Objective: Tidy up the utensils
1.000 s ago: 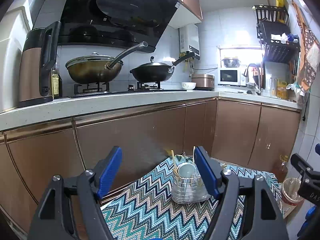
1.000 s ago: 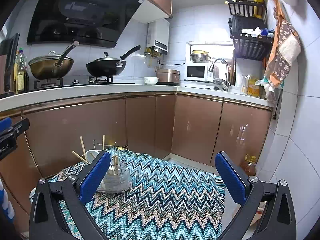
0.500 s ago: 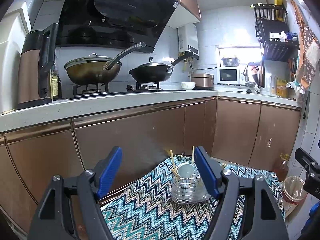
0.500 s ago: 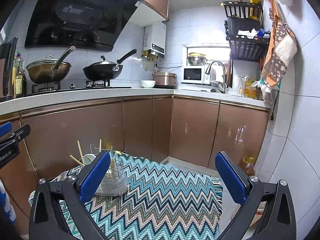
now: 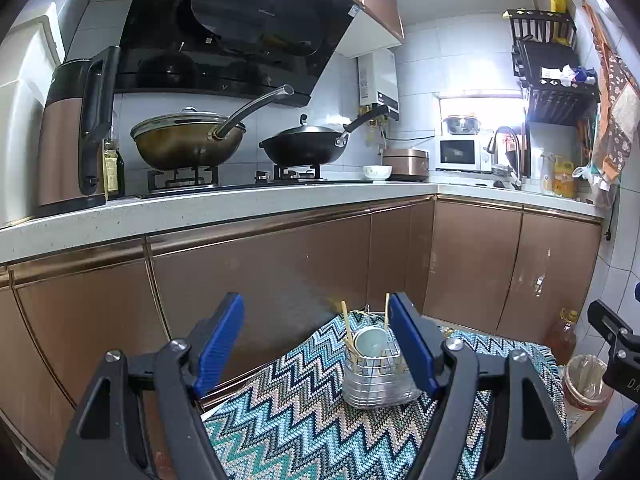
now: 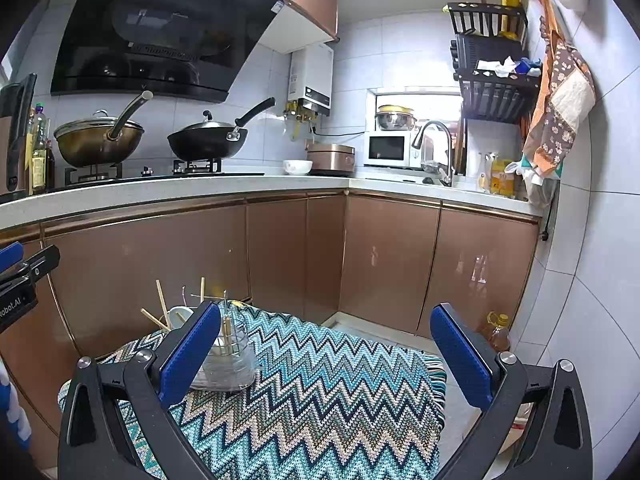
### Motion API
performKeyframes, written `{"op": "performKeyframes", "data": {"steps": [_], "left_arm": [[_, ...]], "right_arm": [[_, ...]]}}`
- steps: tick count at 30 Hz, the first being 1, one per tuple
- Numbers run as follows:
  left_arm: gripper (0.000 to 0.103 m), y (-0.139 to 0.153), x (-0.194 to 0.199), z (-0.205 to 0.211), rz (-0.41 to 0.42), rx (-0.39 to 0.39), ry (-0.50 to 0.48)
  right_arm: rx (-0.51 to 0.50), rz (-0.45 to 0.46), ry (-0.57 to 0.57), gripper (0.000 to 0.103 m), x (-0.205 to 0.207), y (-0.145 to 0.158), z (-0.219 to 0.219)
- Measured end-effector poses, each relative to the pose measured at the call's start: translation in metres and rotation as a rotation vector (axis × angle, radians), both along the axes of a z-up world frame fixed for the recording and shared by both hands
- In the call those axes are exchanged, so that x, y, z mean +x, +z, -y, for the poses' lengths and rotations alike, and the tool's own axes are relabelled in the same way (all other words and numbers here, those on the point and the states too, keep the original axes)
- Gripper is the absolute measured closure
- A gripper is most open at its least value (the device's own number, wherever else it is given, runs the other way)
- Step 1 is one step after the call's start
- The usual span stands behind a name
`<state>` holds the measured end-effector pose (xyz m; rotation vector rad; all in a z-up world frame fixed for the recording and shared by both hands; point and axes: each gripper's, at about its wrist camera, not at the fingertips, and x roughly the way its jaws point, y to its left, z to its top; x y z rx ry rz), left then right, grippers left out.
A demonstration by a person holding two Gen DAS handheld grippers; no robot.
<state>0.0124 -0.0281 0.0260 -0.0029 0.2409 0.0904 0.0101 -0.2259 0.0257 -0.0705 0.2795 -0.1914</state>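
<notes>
Utensil caddy of wire stands on zigzag cloth, holding chopsticks and a cup. Left gripper and right gripper: wide open, empty. Chopsticks likely light, stiff, slippery; pinch mid-shaft.

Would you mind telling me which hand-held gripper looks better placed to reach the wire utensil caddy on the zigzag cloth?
Left, probably. The left hand-held gripper is open, with the silver wire utensil caddy almost between its blue fingers. The right hand-held gripper, also open, faces mostly bare blue zigzag cloth, the caddy off to its left.
</notes>
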Motion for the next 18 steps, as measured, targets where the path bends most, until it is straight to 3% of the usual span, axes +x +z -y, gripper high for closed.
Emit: {"op": "performKeyframes", "data": {"steps": [18], "left_arm": [[0.030,0.0009,-0.0015,-0.0011,-0.007,-0.016,-0.001]], "right_arm": [[-0.004,-0.001,0.007,0.000,0.0001,-0.0004,-0.0013]]}}
